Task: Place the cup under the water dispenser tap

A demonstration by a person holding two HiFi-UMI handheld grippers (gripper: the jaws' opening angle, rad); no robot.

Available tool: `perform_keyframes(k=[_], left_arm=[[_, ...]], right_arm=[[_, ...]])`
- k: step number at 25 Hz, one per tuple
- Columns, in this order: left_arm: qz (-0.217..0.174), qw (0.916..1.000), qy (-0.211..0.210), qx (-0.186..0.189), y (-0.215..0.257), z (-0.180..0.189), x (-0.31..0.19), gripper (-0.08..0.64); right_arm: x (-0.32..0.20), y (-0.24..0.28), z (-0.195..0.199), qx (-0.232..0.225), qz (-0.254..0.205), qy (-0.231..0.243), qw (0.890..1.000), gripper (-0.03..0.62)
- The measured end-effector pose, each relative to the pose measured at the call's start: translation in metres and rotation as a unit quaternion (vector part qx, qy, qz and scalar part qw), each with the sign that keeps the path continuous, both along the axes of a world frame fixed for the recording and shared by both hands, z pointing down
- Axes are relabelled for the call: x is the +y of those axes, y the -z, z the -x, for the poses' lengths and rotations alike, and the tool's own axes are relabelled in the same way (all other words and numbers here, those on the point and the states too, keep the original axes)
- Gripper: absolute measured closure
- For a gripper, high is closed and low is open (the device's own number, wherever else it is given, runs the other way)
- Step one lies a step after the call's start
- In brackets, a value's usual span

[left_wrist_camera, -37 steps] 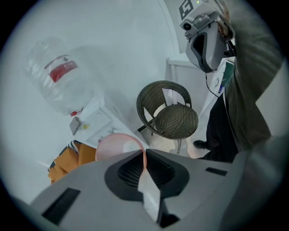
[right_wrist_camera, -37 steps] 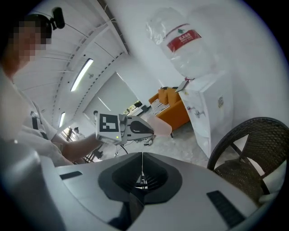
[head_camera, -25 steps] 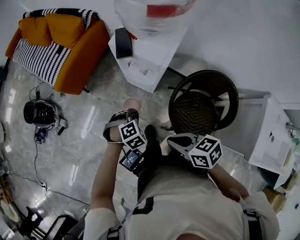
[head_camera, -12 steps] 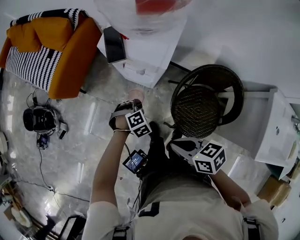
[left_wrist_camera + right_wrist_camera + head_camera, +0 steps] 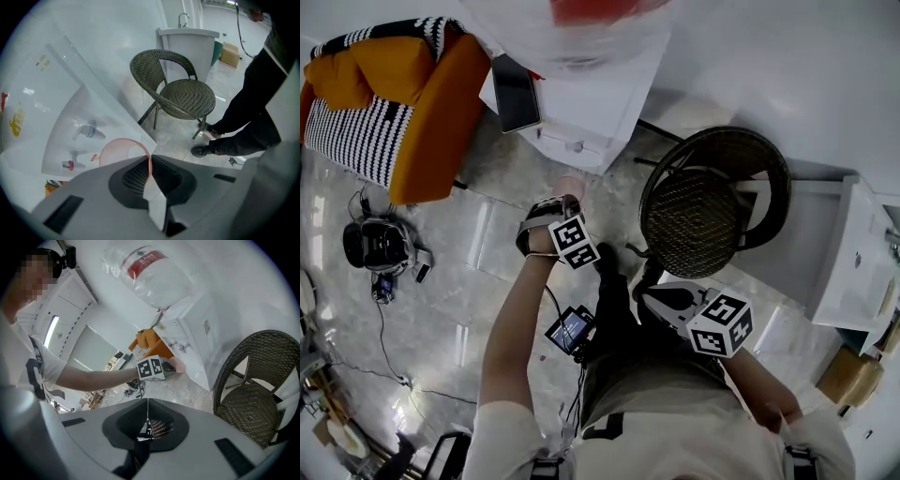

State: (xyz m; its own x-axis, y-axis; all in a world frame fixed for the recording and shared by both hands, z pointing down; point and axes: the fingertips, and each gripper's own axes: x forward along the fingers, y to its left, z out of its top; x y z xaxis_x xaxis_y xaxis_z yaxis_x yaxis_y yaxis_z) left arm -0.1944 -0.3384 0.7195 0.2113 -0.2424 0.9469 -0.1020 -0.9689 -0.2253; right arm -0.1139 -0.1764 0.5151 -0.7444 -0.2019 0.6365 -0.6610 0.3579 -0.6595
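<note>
Pinching the pink cup [image 5: 119, 151] by the rim, our left gripper [image 5: 150, 158] holds it near the taps [image 5: 86, 131]. We should keep it level and centre it under one; our right gripper [image 5: 143, 426] is closed, empty.

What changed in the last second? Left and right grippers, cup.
The left gripper carried the pink cup closer to the water dispenser, toward its taps. Its jaws stayed shut on the cup's rim, with nothing newly taken or let go. The right gripper, shut and empty, hardly shifted beside the wicker chair.
</note>
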Motion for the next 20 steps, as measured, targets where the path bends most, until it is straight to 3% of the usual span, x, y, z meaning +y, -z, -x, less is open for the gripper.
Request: perform_keyframes(k=[20], left_arm=[[0.013, 0.9992, -0.009, -0.036, -0.085, 0.010, -0.039, 0.495]], right_arm=[[-0.013, -0.045, 0.001, 0.017, 0.027, 0.016, 0.999, 0.565]])
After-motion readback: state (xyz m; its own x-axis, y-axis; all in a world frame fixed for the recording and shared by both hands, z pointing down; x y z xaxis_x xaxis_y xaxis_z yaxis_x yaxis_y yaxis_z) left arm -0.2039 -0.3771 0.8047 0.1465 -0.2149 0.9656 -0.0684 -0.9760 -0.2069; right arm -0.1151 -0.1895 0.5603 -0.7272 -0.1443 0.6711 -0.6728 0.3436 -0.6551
